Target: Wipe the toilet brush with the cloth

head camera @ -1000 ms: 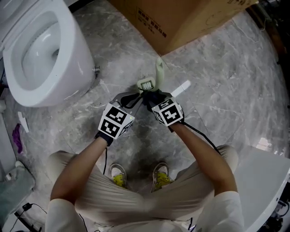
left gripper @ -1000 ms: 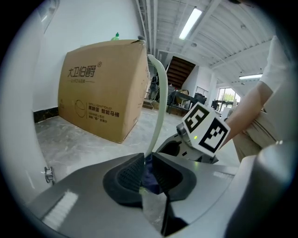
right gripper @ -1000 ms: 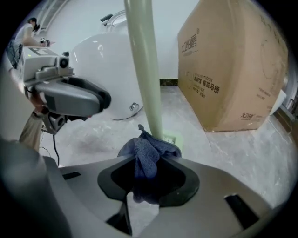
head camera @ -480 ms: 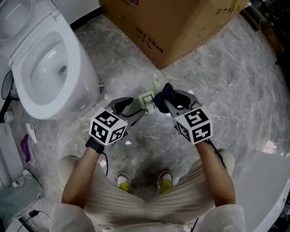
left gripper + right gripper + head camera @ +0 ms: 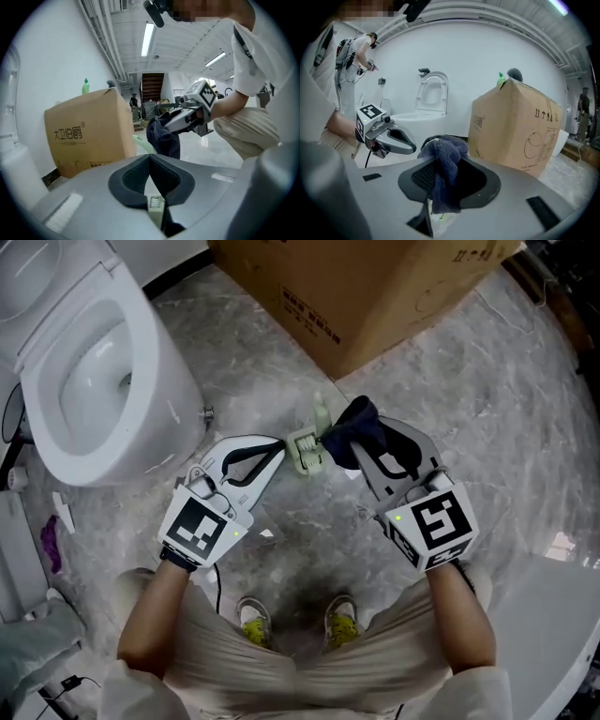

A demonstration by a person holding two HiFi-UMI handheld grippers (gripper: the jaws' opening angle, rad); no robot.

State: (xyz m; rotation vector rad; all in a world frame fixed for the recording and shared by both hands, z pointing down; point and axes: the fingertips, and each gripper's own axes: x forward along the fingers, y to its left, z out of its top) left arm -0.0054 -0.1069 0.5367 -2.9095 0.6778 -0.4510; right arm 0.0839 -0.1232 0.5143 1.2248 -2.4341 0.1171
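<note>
**Inspector:** Left side, report.

**Assistant:** The left gripper (image 5: pixel 279 445) has its fingers closed on the toilet brush (image 5: pixel 306 451). The brush is a pale green item held above the floor (image 5: pixel 487 418), between the toilet (image 5: pixel 141 362) and the cardboard box (image 5: pixel 375 296). The head view shows the handle running away from the person, past the fingers. The left gripper view confirms the clamp: the two pads meet, with a ribbed pale green piece pinched at their base. The head view does not resolve that detail.

**Inspector:** Right side?

**Assistant:** The right gripper (image 5: pixel 367 448) grips the cloth (image 5: pixel 356 426), which is dark blue and bunched at the fingertips. In the head view the cloth touches the brush just beside the left fingers. The right gripper view adds what the overhead angle hides: the cloth hangs down through the gap between the fingers.

**Inspector:** Surroundings?

**Assistant:** Only the head view shows the person's shoes (image 5: pixel 246 613), on the floor beneath the grippers. Only the gripper views show a green bottle (image 5: pixel 85 87) on top of the box. The right gripper view also records the toilet's raised lid (image 5: pixel 432 96) against a white wall (image 5: pixel 487 61), and another person (image 5: pixel 354 51) at the far left, well apart.
</note>
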